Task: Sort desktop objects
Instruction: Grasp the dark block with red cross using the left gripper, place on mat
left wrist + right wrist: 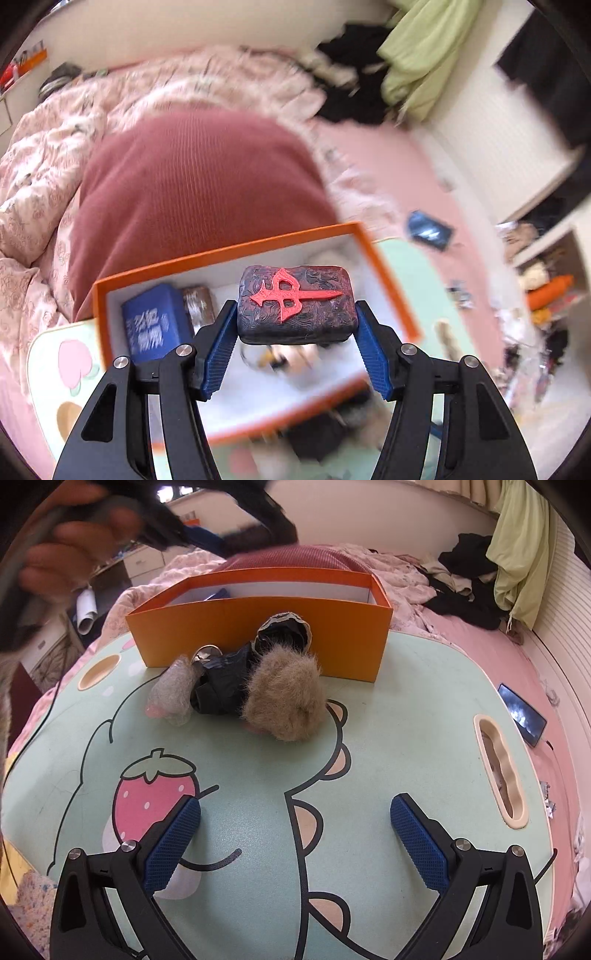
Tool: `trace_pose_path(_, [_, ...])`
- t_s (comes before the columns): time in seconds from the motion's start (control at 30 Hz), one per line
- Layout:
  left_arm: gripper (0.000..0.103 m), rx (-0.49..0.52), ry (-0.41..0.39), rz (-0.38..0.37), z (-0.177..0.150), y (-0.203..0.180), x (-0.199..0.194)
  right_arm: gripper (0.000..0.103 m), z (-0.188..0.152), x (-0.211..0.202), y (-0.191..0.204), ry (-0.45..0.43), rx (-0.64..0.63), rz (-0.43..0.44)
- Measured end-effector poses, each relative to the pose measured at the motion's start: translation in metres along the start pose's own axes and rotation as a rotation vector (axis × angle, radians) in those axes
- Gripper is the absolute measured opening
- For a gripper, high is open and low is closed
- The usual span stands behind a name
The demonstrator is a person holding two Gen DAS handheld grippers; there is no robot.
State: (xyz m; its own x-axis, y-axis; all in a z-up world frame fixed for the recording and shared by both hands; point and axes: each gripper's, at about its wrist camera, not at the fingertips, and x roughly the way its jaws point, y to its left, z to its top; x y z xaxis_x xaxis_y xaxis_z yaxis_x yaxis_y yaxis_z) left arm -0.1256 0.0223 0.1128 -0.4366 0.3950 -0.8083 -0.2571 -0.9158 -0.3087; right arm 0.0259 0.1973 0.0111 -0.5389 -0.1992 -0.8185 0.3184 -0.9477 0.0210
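My left gripper point(297, 325) is shut on a dark mahjong-style block with a red character point(297, 304) and holds it above the orange box point(229, 251). A blue box with white characters point(151, 325) and a brown item point(199, 304) lie inside the box. My right gripper point(295, 834) is open and empty over the mint cartoon tray table point(388, 720). In the right wrist view the orange box point(258, 635) stands at the table's far edge, with a furry beige ball point(284, 701), a black crumpled bag point(225, 683) and a grey wrapped item point(170, 694) in front of it.
The table sits on a bed with pink bedding point(480, 635). A dark red pillow point(192, 184) lies behind the box. A phone point(521, 714) lies on the sheet to the right. Black and green clothes point(480, 568) are piled at the back right. The left hand point(74, 535) shows top left.
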Motion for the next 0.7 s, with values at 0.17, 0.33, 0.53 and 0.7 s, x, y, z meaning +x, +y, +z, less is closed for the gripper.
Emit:
trace_pose_path(0.17, [0.062,0.062,-0.033,0.002,-0.068,-0.004,-0.041,0.102,0.0,0.0,0.0,0.0,0.0,0.0])
trace_pose_path(0.33, [0.062,0.042,0.091,-0.033,-0.119,-0.002,-0.014,0.103,0.0,0.0,0.0,0.001,0.0,-0.001])
trace_pose_path(0.53, [0.065,0.079,0.064,0.063,-0.14,-0.009,-0.003,0.103,-0.001,0.0,0.0,0.0,0.0,-0.001])
trace_pose_path(0.7, [0.083,0.087,-0.08,0.098,-0.155,-0.007,-0.031,0.103,0.0,0.0,0.001,0.0,0.0,-0.001])
